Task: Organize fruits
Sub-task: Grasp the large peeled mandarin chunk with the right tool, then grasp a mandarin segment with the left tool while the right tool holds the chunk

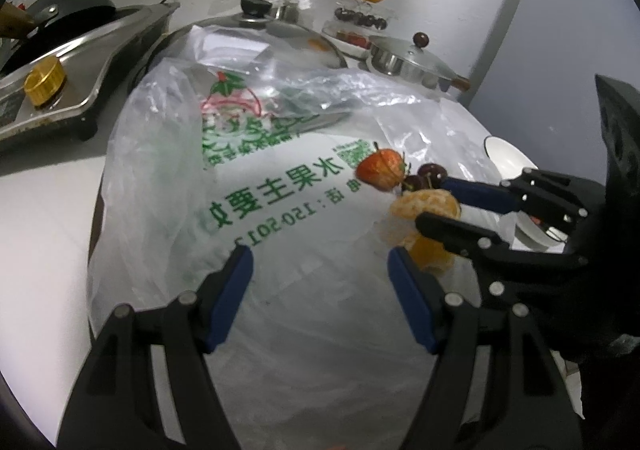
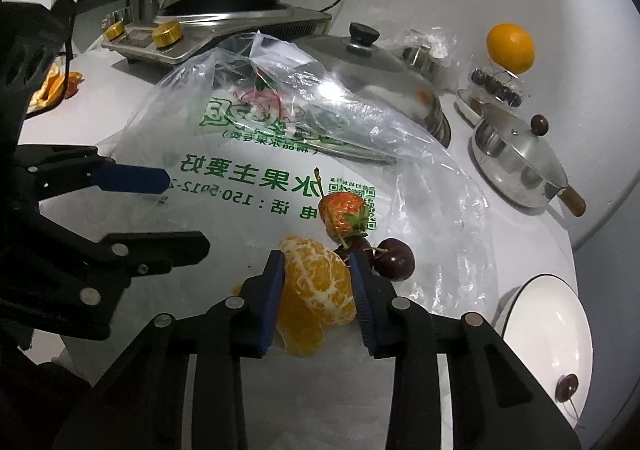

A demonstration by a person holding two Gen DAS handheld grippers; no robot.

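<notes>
- orange and peeled, the mandarin (image 2: 320, 282) sits on the printed plastic bag (image 2: 248, 170), and in our right wrist view it lies dead ahead, squarely between the two blue pads.
- we read our right gripper (image 2: 318, 290) as clamped on that mandarin: both pads press its sides.
- a loose segment hangs below the fruit toward us; we judge it may drop when lifted.
- just beyond the fruit lie a strawberry (image 2: 344, 216) and two cherries (image 2: 394, 260), touching or nearly so.
- the white bowl (image 2: 560, 322), with one cherry in it, lies to the right of our right gripper, so we expect the carry to go that way.
- our left gripper (image 1: 320, 290) hovers with pads apart over the bag, holding nothing, the mandarin off to its right; the right hand is clearly the nearer.
</notes>
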